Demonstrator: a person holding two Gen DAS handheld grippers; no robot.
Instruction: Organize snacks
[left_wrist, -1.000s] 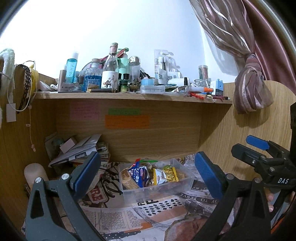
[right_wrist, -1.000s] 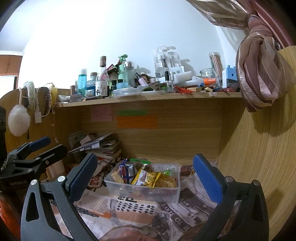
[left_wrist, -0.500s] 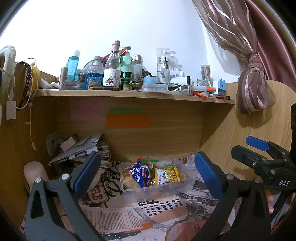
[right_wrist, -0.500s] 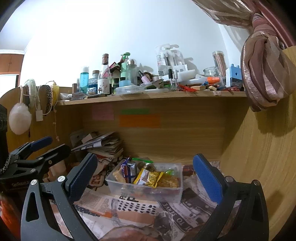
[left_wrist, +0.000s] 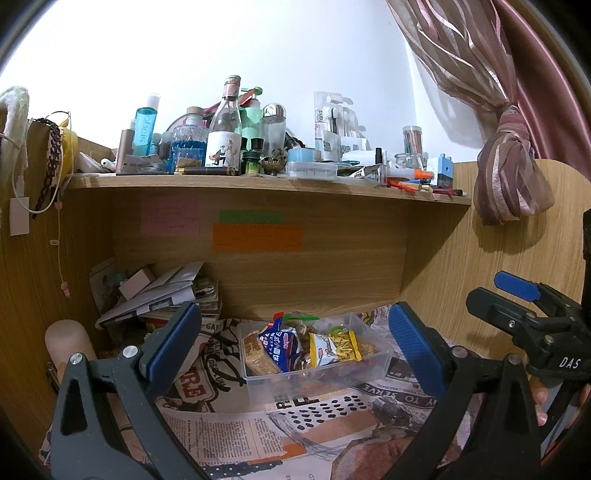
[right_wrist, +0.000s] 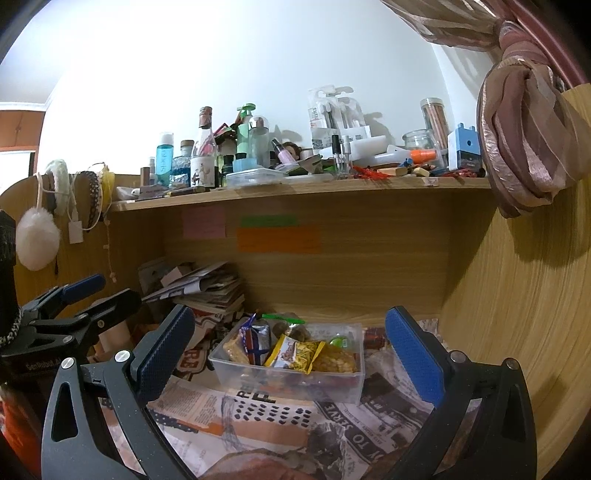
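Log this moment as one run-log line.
left gripper: open, empty | right gripper: open, empty | clear plastic snack tub: on newspaper, packets inside, untouched

- The desk (left_wrist: 332, 291) is a wooden alcove; newspaper (left_wrist: 229, 435) covers its floor.
- On the newspaper sits a clear tub (left_wrist: 314, 369) (right_wrist: 291, 376) filled with snack packets.
- A heap of papers (left_wrist: 162, 291) lies in the back left corner, with a pale cylinder (left_wrist: 68, 341) in front of it.
- The shelf (left_wrist: 258, 184) (right_wrist: 295, 186) above carries bottles (left_wrist: 225, 129), a flat clear box (left_wrist: 312, 170), jars (right_wrist: 436, 122) and pens (left_wrist: 410, 184), crowded together.
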